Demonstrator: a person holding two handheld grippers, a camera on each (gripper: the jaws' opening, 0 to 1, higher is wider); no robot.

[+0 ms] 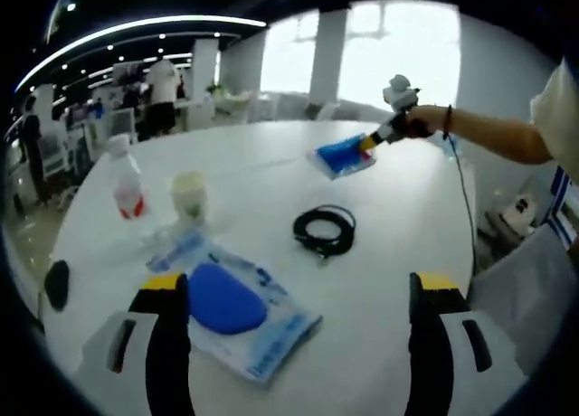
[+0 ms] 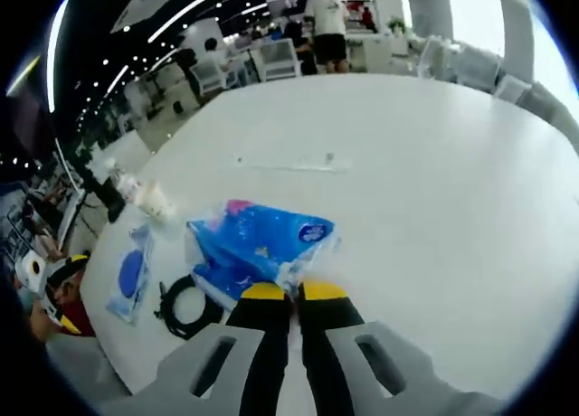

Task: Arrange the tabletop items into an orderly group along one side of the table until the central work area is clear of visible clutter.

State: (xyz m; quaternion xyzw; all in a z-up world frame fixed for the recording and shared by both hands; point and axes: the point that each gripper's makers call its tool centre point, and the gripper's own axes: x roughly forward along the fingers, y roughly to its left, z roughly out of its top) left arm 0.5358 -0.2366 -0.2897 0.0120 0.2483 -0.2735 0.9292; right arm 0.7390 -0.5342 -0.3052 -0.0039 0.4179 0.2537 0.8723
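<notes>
Two hand-held grippers, one item in transit

Left hand-held gripper (image 1: 298, 294) has its jaws spread wide, holding nothing, low over the worktop (image 1: 398, 217). Just ahead of its left jaw lies a flat blue packet (image 1: 237, 312); beyond that a coiled black cable (image 1: 324, 231), then a paper cup (image 1: 189, 195) and a clear bottle (image 1: 127, 181) near the far-left edge.

Right hand-held gripper (image 2: 289, 291) has its jaws pressed together, pinching the edge of a blue tissue pack (image 2: 262, 249), which sits out on the open middle of the worktop.

Step in hand, as I read it: moving the tissue pack toward the cluster of cable, cup and bottle. Next move likely calls for setting it down beside them and releasing.

Hard to tell: whether the pack is lifted or dragging on the surface. Packet print is too blurred to read. A dark object (image 1: 56, 285) at the worktop edge is unidentifiable.
</notes>
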